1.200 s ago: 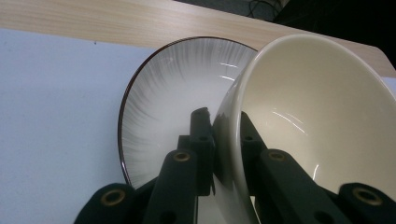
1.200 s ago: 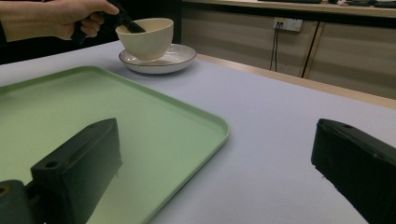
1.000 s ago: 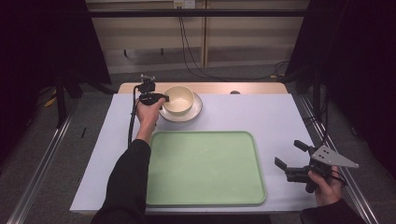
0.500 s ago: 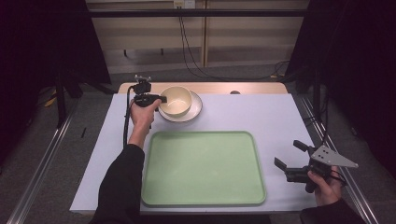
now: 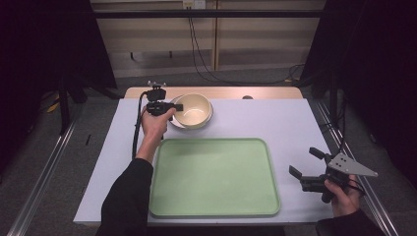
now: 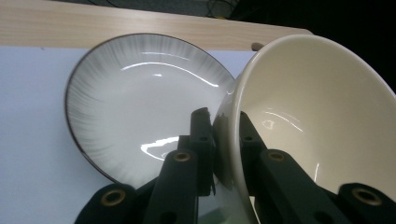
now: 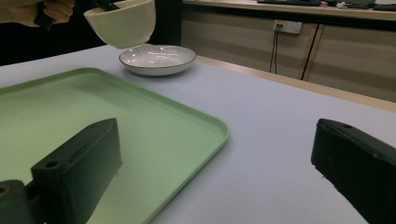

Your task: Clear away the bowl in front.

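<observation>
You work in a lab or test room set up for recording, not a home kitchen. Your table [image 5: 305, 123] has a plain pale sheet over a wooden top and stands on grey carpet between metal floor rails [image 5: 44, 167]. Black curtains [image 5: 44, 44] hang on both sides. Behind it, cables [image 5: 196, 54] drop from a wall socket [image 5: 193, 4] along pale panelled cabinets [image 5: 162, 34]. You hold a cabled tool in each hand.
</observation>
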A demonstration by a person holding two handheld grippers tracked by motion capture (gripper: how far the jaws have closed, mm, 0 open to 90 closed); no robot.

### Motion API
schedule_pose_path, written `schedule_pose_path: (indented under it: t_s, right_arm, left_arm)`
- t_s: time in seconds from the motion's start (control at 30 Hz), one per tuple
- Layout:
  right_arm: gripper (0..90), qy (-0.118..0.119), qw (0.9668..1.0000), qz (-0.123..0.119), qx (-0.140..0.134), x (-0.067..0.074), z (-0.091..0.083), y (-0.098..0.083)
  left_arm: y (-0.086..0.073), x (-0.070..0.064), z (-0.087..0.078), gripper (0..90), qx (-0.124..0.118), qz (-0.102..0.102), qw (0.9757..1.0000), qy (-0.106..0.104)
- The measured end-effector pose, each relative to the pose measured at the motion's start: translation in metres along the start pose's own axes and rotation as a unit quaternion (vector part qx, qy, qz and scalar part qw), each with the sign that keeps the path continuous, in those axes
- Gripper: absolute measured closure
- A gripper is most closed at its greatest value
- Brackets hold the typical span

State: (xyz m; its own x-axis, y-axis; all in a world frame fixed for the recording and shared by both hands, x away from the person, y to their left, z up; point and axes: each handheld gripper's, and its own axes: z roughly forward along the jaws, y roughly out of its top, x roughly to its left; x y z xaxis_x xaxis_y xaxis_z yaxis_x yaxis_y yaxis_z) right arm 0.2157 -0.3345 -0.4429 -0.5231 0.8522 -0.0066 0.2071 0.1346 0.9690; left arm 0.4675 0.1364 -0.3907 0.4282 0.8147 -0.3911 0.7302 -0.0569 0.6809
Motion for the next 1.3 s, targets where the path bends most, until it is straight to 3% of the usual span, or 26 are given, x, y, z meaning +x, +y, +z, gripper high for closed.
schedule_pose_path:
  t_s: [0.13,0.27,0.37,0.47,0.7,0.93,1.3]
  right_arm:
    - [1.3,0.001,1.0000,0.000,0.000,0.000,0.000,0.000]
    - [1.3,0.002,1.0000,-0.001,0.000,0.000,0.000,0.000]
    - [1.3,0.001,1.0000,0.000,0.000,0.000,-0.001,0.000]
    - [1.3,0.003,1.0000,-0.001,-0.001,0.000,0.000,0.000]
    - [1.3,0.002,1.0000,0.001,-0.005,0.001,0.000,0.000]
    - [1.2,0.003,0.9999,0.000,-0.017,0.001,-0.001,0.000]
    - [1.1,0.002,0.9998,-0.001,-0.019,0.001,-0.001,0.000]
  left_arm:
    - [-0.001,-0.006,-0.003,82.4,-0.005,0.004,0.9998,-0.017]
    - [-0.002,-0.014,-0.005,82.4,0.003,0.018,0.9996,-0.019]
    - [-0.004,-0.018,-0.005,82.3,-0.001,0.017,0.9996,-0.020]
    - [-0.010,-0.024,-0.003,82.3,0.004,0.020,0.9991,-0.037]
    - [-0.013,-0.034,0.000,82.3,0.012,0.032,0.9984,-0.046]
    - [-0.023,-0.051,0.010,82.3,0.029,0.048,0.9963,-0.065]
    - [-0.025,-0.072,0.020,82.3,0.043,0.069,0.9928,-0.087]
